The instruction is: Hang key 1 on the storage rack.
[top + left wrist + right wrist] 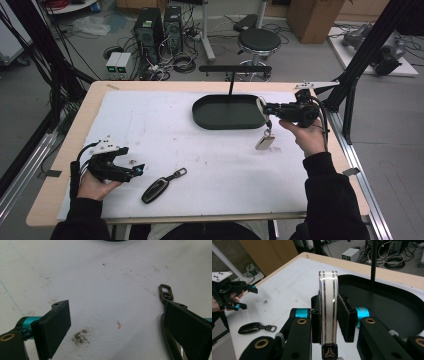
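My right gripper (pixel 262 107) is shut on a white key fob (pixel 328 305) with dark stripes, held edge-on just above the near right rim of a black oval tray (pixel 220 120). A pale tag (pixel 265 142) hangs from the fob on a short strap. A dark key fob (pixel 155 190) with a strap and metal loop (pixel 165 293) lies on the white mat near the front edge. My left gripper (pixel 131 160) stands open just left of it, and one of its pads (pixel 186 325) is over the fob's strap end.
A black post with a crossbar (pixel 231 82) rises from the tray's far side. The white mat (pixel 165 125) covers most of the wooden table. Black frame bars (pixel 367 47) stand at the right edge. A stool and computer boxes are on the floor behind.
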